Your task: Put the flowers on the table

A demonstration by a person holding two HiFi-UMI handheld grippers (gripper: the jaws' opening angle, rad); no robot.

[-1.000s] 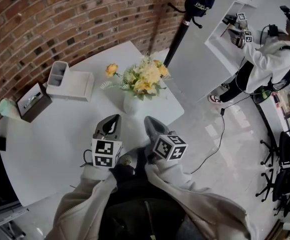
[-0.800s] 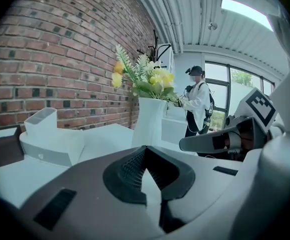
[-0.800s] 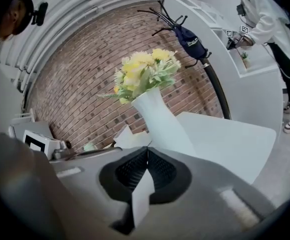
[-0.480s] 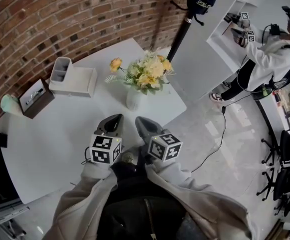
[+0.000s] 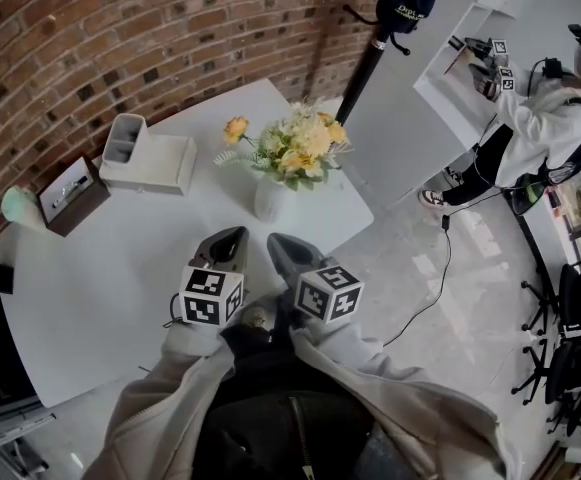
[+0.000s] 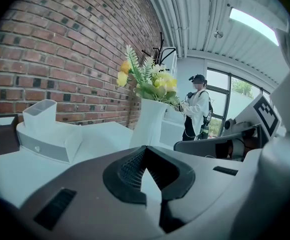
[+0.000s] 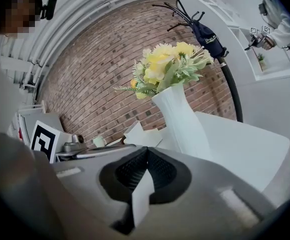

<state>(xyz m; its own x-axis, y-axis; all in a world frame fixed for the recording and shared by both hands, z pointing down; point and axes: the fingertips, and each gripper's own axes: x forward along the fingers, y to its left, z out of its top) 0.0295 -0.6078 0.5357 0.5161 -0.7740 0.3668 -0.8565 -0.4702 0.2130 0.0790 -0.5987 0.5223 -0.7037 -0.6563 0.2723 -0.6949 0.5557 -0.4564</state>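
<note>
We hold both tongs low over the near part of the table [image 5: 110,258], side by side and tips forward. The left gripper [image 5: 226,242] has its jaws pressed together with nothing between them, and the right gripper [image 5: 278,246] is the same: closed and empty.

The flowers [image 5: 297,148], yellow and cream with green sprigs, stand upright in a tall white vase [image 5: 267,200]. The vase rests on the table just beyond the 2 grippers, towards the right side of the tabletop. We judge the task as good as done, since the bouquet already sits on the table and neither gripper touches it.

What could go wrong from here is mostly our own doing. The vase is tall and narrow, with a wide, heavy-looking head of blooms, so we expect it to tip easily. Both grippers are close to its foot, and a careless swing while pulling away could knock it over or push it towards the right edge. If we reach in again with closed jaws, we would only shove it instead of holding it.

A white organiser [image 5: 145,163] and a brown box [image 5: 67,198] sit well to the left, out of harm's way.
</note>
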